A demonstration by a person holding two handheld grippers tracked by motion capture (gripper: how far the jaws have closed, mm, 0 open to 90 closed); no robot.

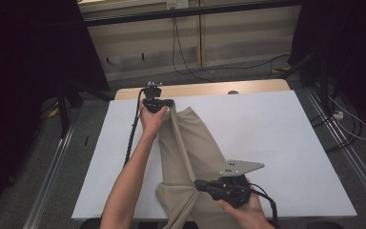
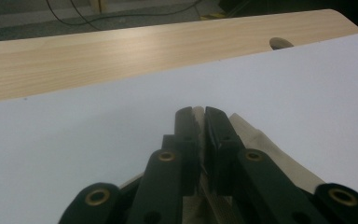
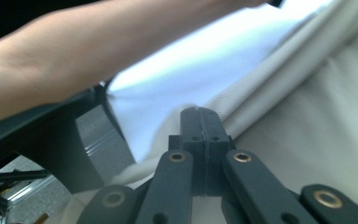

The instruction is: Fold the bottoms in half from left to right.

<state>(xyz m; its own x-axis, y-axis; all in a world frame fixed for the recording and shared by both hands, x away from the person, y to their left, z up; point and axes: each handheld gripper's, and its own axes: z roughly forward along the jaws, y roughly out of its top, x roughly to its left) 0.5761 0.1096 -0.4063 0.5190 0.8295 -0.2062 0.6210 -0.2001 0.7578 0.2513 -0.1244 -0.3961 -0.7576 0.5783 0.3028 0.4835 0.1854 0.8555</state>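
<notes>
Step in hand, by judgement: spreading a beige garment [image 1: 190, 152] lengthwise on the white tabletop [image 1: 276, 143]; the cloth runs from near the far edge, left of centre, down to and over the near edge. Left gripper [image 1: 166, 103] clenched on the garment's far end, fabric visible between its jaws [image 2: 198, 116]; right gripper [image 1: 201, 184] clamped on a gathered fold at the near edge [image 3: 199, 116]. Next move likely calls for lowering both ends flat, keeping tension, then releasing.

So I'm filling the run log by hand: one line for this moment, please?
scene: beige fabric garment on white table cover | left gripper: shut on garment's far end | right gripper: shut on near fold
</notes>
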